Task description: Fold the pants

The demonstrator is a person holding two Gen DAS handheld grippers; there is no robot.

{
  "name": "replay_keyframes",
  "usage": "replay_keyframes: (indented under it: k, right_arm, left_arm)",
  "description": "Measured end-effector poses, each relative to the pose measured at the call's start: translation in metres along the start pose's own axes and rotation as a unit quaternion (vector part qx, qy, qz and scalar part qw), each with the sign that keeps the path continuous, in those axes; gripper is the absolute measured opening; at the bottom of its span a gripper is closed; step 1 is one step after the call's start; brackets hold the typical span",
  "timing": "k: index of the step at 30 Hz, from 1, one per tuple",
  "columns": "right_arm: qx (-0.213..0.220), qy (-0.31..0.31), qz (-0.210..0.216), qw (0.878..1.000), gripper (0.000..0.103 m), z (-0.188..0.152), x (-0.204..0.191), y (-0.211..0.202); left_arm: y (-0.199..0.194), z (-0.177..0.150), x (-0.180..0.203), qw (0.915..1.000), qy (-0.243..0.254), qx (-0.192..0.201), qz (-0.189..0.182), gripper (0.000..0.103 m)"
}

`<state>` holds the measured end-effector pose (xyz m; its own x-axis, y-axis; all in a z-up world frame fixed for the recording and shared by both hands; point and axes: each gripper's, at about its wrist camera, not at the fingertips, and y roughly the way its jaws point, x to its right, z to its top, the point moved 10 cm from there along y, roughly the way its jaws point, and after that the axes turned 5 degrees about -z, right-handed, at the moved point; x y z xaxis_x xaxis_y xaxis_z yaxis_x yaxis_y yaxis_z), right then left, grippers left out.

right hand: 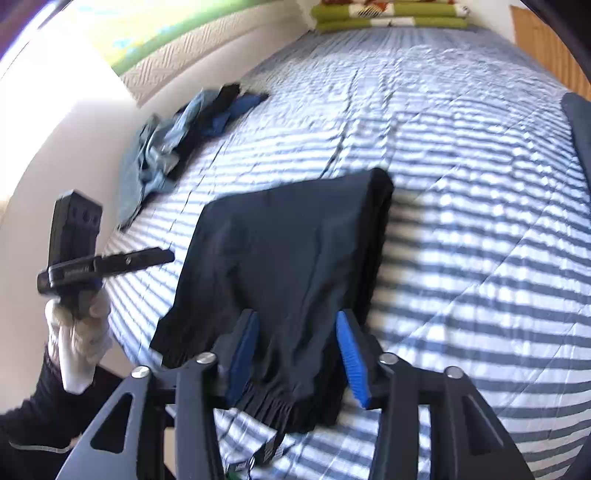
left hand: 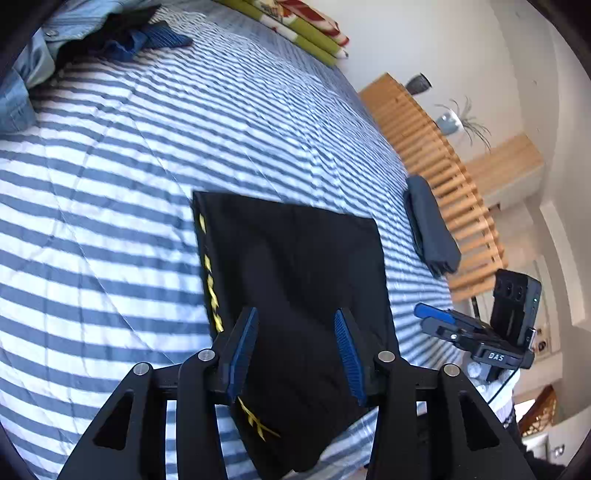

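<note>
Black pants [left hand: 295, 280] with yellow markings down one side lie folded flat on the striped bed cover [left hand: 110, 184]. My left gripper [left hand: 297, 317] hovers open above their near end, its blue pads spread with nothing between them. In the right wrist view the same black pants [right hand: 288, 251] lie folded, with the elastic cuffs nearest me. My right gripper [right hand: 297, 321] is open over those cuffs and holds nothing. Each view also shows the other gripper from the side: the right gripper [left hand: 432, 314] at the bed's edge, the left gripper [right hand: 162, 254] held by a gloved hand [right hand: 79, 332].
A heap of blue and dark clothes [right hand: 173, 136] lies at the far left of the bed. A folded dark grey garment [left hand: 430, 225] rests by the wooden slatted frame [left hand: 443, 166]. Green patterned cushions [right hand: 388, 14] sit at the head. Bare striped cover lies to the right.
</note>
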<state>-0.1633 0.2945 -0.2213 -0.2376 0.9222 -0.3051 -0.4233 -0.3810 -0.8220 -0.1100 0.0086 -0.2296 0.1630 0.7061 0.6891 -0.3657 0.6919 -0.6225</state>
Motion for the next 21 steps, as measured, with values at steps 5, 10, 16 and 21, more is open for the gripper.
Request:
replay_keyframes:
  k: [5, 10, 16, 21]
  right_arm:
    - [0.039, 0.037, -0.073, 0.996, 0.049, 0.036, 0.032, 0.029]
    - [0.014, 0.067, -0.058, 0.996, 0.049, 0.030, 0.047, 0.070]
    - [0.006, 0.066, -0.036, 0.997, 0.049, 0.043, 0.041, 0.094]
    - [0.005, 0.071, -0.015, 0.997, 0.049, 0.056, 0.035, 0.105]
  left_arm:
    - [0.008, 0.026, -0.031, 0.9976, -0.026, 0.019, 0.062, 0.058]
    - [0.028, 0.036, -0.043, 0.9949, -0.032, 0.012, 0.095, 0.062]
    - [0.058, 0.044, -0.050, 0.9931, -0.030, 0.003, 0.113, 0.063]
    - [0.068, 0.051, -0.050, 0.9931, -0.023, 0.012, 0.114, 0.063]
